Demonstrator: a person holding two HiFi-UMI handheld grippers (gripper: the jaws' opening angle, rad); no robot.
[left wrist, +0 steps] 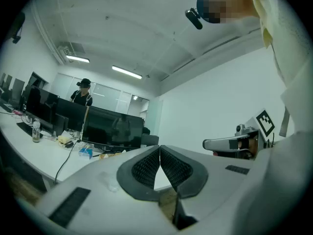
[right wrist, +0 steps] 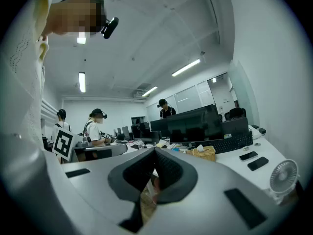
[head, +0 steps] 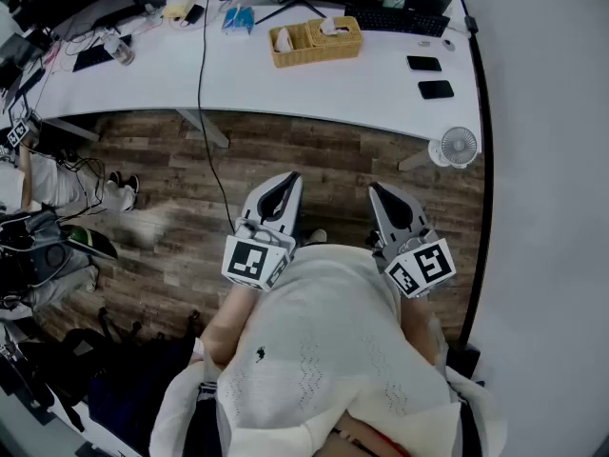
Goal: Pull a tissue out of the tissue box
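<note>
Both pairs of jaws are resting together on nothing, the left gripper [left wrist: 160, 150] and right gripper [right wrist: 154, 151] hovering at the person's waist. The tissue box [head: 335, 34] is sitting at twelve o'clock on the bench [head: 381, 91], well apart across open floor [head: 314, 160]. Probably best: opening one gripper, pinching only the raised tissue [right wrist: 199, 148], the other steadying the box. Phones [head: 424, 63] at one o'clock and a fan [head: 458, 146] at two are crowding the bench edge.

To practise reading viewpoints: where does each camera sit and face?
Head view: on the person's head, facing down at floor and desk; torso, left gripper, right gripper show.
Left gripper view: on that gripper, facing level along shut fingers toward monitors; torso at right.
Right gripper view: likewise; torso at left.
Head and right gripper views share the wicker tissue box.
</note>
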